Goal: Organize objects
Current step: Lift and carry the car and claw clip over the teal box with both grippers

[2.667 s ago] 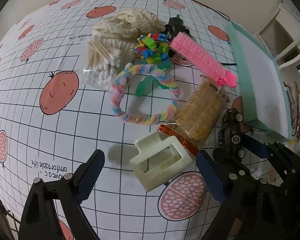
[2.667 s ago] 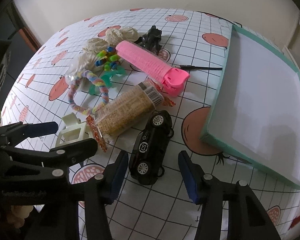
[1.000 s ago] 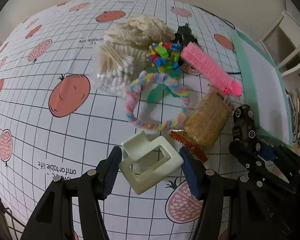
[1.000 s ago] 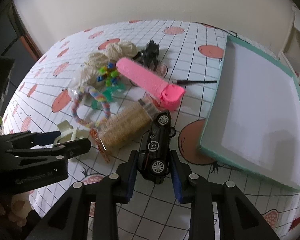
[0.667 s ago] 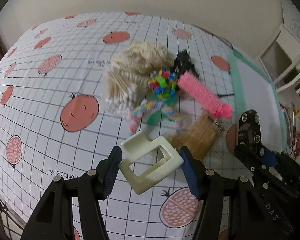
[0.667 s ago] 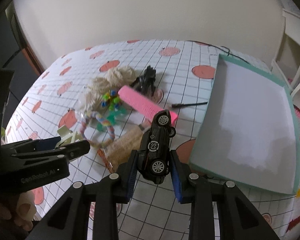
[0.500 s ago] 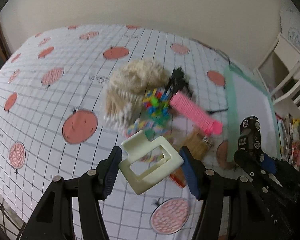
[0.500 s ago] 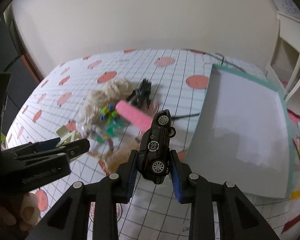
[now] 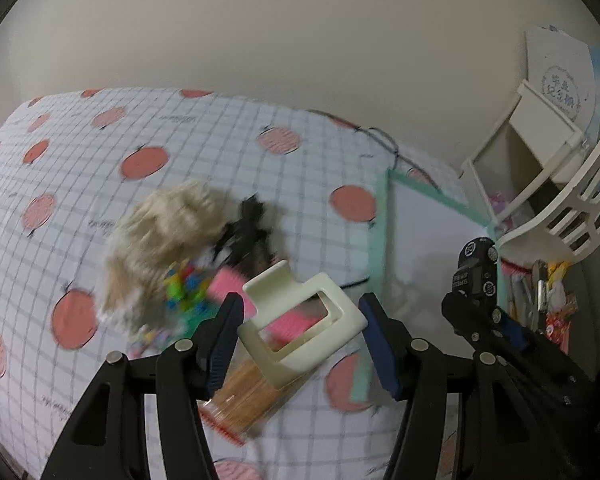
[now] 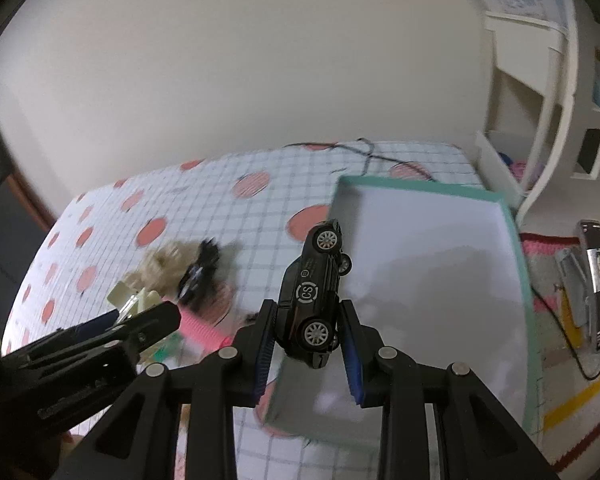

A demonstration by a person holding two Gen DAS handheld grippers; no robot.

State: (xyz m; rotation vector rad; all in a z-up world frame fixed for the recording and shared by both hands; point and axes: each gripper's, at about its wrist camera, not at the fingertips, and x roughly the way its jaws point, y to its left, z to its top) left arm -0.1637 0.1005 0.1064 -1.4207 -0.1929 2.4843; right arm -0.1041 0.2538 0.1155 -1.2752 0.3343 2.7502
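My left gripper [image 9: 301, 310] is shut on a cream hair claw clip [image 9: 332, 328], held high above the pile on the tablecloth. My right gripper [image 10: 308, 309] is shut on a black toy car [image 10: 314, 280], nose up, hanging over the left edge of the teal box [image 10: 420, 191] with a white inside. The pile below is blurred: cream yarn [image 9: 168, 224], a black toy [image 9: 246, 228], colourful clips [image 9: 184, 284], a pink roller [image 9: 228, 284], a packet of sticks [image 9: 244, 396]. The car [image 9: 476, 272] and box rim [image 9: 380, 240] also show in the left wrist view.
The table has a grid cloth with red fruit prints [image 9: 144, 162]. A black cable [image 10: 364, 152] runs over its far edge. White shelving [image 9: 540, 152] stands at the right, and a phone [image 10: 598, 284] lies on the floor mat beyond the box.
Both grippers have risen from the table with the clip and the car still held, and swung right; the car now hangs at the box's left edge.
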